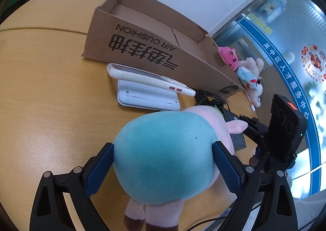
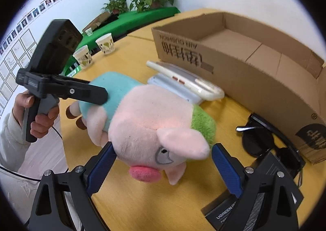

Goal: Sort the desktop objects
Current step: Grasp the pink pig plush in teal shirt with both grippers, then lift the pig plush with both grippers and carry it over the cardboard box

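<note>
A plush pig (image 1: 163,161) in a teal shirt lies on the wooden table (image 1: 51,92). My left gripper (image 1: 163,168) is shut on its teal body, both blue pads pressing into it. In the right wrist view the pig's pink head (image 2: 146,127) lies between the spread fingers of my right gripper (image 2: 163,168), which is open; the left pad touches the head. The left gripper (image 2: 81,92) shows there at the pig's teal back. An open cardboard box (image 1: 146,47) stands behind, empty inside (image 2: 240,45).
A white phone case (image 1: 146,80) lies on a white pad (image 1: 146,96) before the box. Black sunglasses (image 2: 260,139) and a dark UGREEN box (image 2: 230,212) sit at the right. Small plush toys (image 1: 244,72) lie beyond the box. Paper cups (image 2: 104,43) stand far left.
</note>
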`<state>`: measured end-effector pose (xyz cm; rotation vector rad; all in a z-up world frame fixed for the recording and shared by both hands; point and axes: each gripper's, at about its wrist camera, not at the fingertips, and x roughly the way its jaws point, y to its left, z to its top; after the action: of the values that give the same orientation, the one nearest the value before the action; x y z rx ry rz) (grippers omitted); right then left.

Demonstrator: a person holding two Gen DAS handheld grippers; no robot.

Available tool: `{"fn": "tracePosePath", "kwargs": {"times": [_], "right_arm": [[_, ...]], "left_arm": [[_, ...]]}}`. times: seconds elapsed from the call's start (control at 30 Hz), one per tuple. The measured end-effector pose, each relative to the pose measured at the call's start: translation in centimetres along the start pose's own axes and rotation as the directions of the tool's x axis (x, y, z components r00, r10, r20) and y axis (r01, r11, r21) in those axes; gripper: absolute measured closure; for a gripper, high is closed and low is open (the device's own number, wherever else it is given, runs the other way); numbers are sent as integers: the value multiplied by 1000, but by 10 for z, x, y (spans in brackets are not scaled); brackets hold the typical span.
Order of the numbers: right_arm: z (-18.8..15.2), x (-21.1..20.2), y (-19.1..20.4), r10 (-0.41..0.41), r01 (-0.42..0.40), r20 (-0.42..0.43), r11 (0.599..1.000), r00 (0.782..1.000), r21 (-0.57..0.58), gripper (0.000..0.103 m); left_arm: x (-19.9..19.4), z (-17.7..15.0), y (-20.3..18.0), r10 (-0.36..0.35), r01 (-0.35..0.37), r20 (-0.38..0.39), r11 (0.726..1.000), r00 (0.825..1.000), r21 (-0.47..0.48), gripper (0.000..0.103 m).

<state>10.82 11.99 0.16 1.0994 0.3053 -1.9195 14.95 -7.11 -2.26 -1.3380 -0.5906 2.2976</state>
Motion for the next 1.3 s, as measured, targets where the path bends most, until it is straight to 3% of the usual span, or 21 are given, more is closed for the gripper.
{"fn": "tracePosePath", "kwargs": {"times": [0.13,0.2,0.4,0.5,0.63,0.77,0.87,0.93,1.07,1.3], "right_arm": [[-1,16,10,-41,40,-40,999,998,-25,12],[4,15,7,-22,22,-13,1000,1000,10,21],[28,-25,4,-56,55,123,998,991,8,23],[51,-62,-3,-95,100,213,995,973,-11,23],[96,-112,-17,-168,186,341,982,925,-21,23],[146,-159,-29,-250,291,461,957,852,-18,23],[176,-183,-39,-287,345,519,939,805,-16,23],[197,-191,-49,-299,365,544,931,784,-14,23],[229,-180,-77,-289,347,541,938,790,-6,23],[286,-109,-133,-253,279,455,960,854,12,23]], "left_arm": [[-2,3,-18,37,-38,20,997,999,73,11],[-8,5,-28,55,-59,41,994,998,94,14],[-43,34,-75,43,-76,168,977,985,199,15],[-68,65,-108,4,-84,264,953,965,292,15],[-97,122,-144,-66,-95,383,918,921,385,15],[-123,177,-178,-130,-118,464,876,876,468,15],[-134,216,-194,-160,-134,494,851,855,508,15],[-133,238,-194,-165,-135,498,849,851,511,15],[-120,285,-177,-141,-127,487,870,862,477,15],[-71,354,-118,-59,-106,415,926,908,363,15]]}}
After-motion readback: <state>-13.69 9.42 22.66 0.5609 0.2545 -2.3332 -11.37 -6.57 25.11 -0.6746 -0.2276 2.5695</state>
